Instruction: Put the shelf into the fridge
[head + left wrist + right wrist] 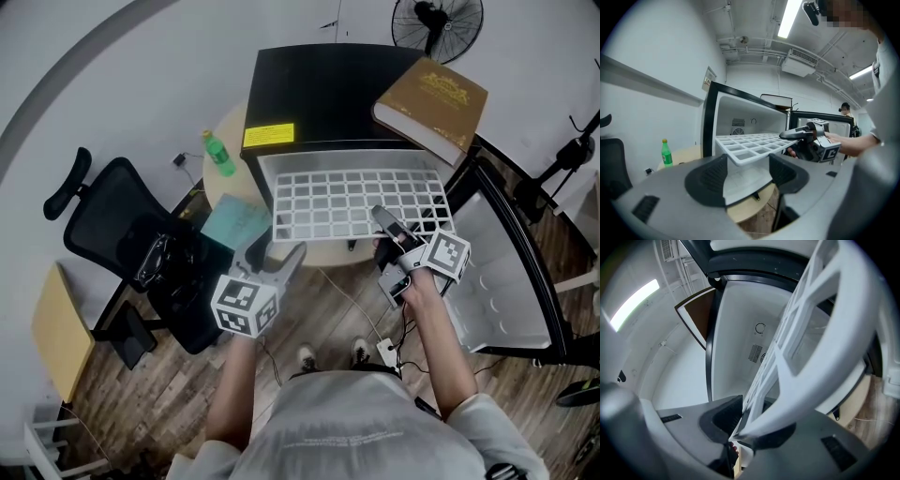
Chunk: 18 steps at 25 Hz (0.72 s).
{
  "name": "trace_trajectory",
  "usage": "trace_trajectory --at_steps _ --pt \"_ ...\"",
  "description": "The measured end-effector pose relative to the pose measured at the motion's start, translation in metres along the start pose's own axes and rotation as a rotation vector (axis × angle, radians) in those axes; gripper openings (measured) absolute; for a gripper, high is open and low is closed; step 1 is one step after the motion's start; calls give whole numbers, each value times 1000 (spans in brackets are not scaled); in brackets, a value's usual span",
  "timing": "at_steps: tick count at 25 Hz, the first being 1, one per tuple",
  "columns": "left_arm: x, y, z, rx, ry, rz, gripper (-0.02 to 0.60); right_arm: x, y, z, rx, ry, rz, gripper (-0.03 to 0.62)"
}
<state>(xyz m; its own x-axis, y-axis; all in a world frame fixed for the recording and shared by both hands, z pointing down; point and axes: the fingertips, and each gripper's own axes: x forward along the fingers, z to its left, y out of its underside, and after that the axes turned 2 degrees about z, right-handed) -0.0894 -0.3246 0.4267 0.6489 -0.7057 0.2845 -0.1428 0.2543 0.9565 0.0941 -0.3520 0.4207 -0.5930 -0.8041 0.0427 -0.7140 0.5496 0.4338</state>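
Note:
A white grid shelf (356, 202) sticks out of the open front of a black mini fridge (319, 94), level and about halfway in. My right gripper (384, 223) is shut on its front right edge, one finger lying on top of the grid. In the right gripper view the shelf (811, 333) runs from the pinched jaws (747, 425) toward the white fridge interior (736, 338). My left gripper (274, 255) hangs open just below the front left corner. In the left gripper view that shelf corner (740, 154) sits above the wide-apart jaws (746, 169), untouched by the pads.
The fridge stands on a round table (225, 183) with a green bottle (218, 155) and a teal sheet (234, 223). A brown book (431, 98) lies on the fridge top. The fridge door (511, 272) swings open at right. A black office chair (122, 234) stands at left.

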Motion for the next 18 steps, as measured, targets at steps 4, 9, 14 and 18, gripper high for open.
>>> trace_trajectory --at_steps 4,9,14,18 --pt "5 0 3 -11 -11 7 282 6 -3 -1 2 -5 -1 72" --pt "10 -1 6 -11 -16 7 284 10 -8 -3 -4 -11 1 72" --pt "17 -4 11 0 -26 17 282 17 -14 -7 13 -13 1 72" --pt "22 -5 15 -7 -43 24 282 23 -18 -9 16 -10 -6 72"
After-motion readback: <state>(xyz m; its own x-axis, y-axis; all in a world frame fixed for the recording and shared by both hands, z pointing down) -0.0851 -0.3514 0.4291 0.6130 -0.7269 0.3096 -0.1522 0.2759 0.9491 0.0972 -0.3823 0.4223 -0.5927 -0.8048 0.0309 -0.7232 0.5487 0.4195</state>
